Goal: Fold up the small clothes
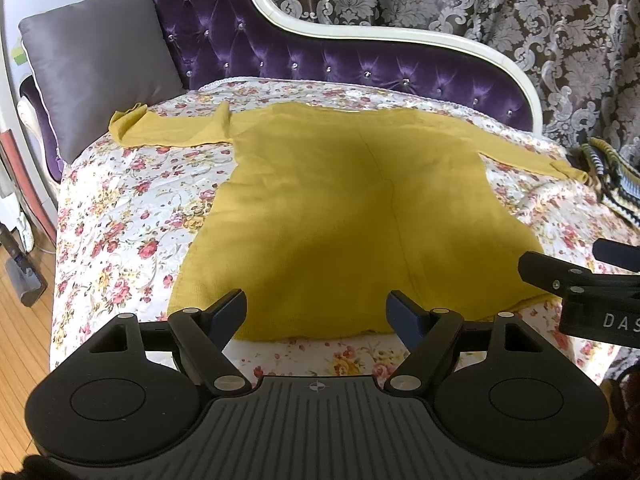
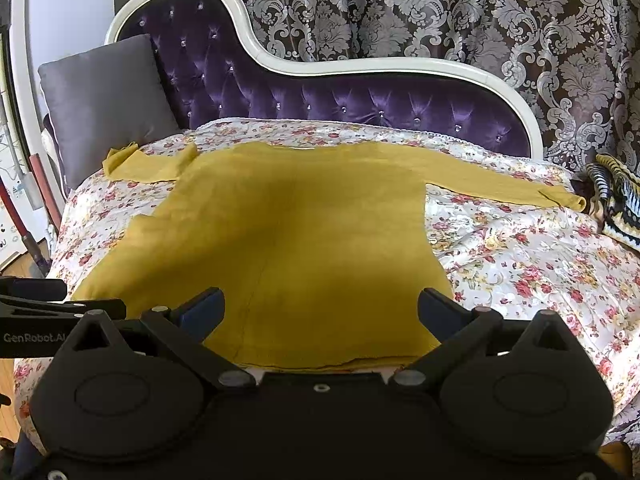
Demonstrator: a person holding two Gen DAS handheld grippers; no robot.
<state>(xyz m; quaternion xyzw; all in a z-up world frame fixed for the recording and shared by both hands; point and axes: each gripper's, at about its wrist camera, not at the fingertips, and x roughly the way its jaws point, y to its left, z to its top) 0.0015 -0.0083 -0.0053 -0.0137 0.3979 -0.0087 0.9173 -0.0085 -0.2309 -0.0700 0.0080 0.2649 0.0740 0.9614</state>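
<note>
Left wrist view shows the yellow top [image 1: 360, 208] spread flat on the flowered bedspread [image 1: 132, 208]. Left gripper [image 1: 316, 312] and right gripper [image 2: 320, 312] hover spread over its near hem, holding nothing. Pinching bedspread along with the hem could spoil the fold.

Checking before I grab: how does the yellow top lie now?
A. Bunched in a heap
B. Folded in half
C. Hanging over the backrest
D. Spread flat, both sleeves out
D: the top lies flat on the floral cover, a sleeve stretched to each side.
</note>
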